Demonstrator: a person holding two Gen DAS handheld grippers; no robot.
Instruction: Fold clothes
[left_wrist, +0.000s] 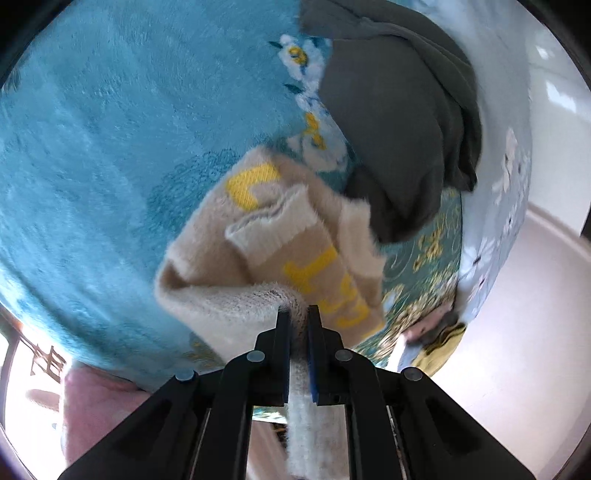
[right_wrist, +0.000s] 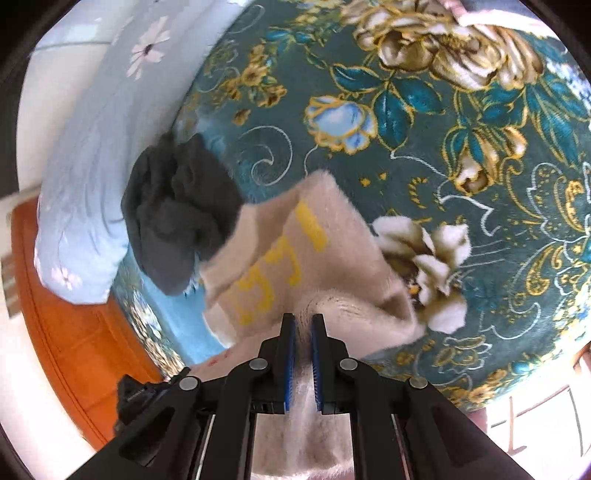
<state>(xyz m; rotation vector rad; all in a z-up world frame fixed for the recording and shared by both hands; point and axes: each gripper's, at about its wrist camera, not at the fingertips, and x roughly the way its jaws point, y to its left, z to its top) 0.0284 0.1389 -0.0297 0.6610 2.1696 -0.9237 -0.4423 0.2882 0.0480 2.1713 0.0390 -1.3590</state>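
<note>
- The left gripper (left_wrist: 298, 314) is clamping a white fuzzy edge of the beige fuzzy knitted garment with yellow letters (left_wrist: 295, 240), with cloth running back between its two black fingers
- The right gripper (right_wrist: 303, 321) is pinching another pale edge of the same garment (right_wrist: 295, 251), its blue-padded fingers drawn in on the fabric
- The garment is hanging partly bunched from both grips above the teal floral plush blanket (right_wrist: 480, 184), its body stretching forward and away from each gripper toward the crumpled dark grey garment (left_wrist: 399, 122)
- That dark grey garment is lying just beyond the beige one, touching or overlapping its far edge, beside the pale blue flowered pillow (right_wrist: 85, 177)
- Both grippers are seeming about equally near the held edge; the long axis of the beige piece is running away from them, so any fold would be turning on carrying this near edge toward the far one
- How many folds are lying in the beige piece is not clear from its doubled layers
</note>
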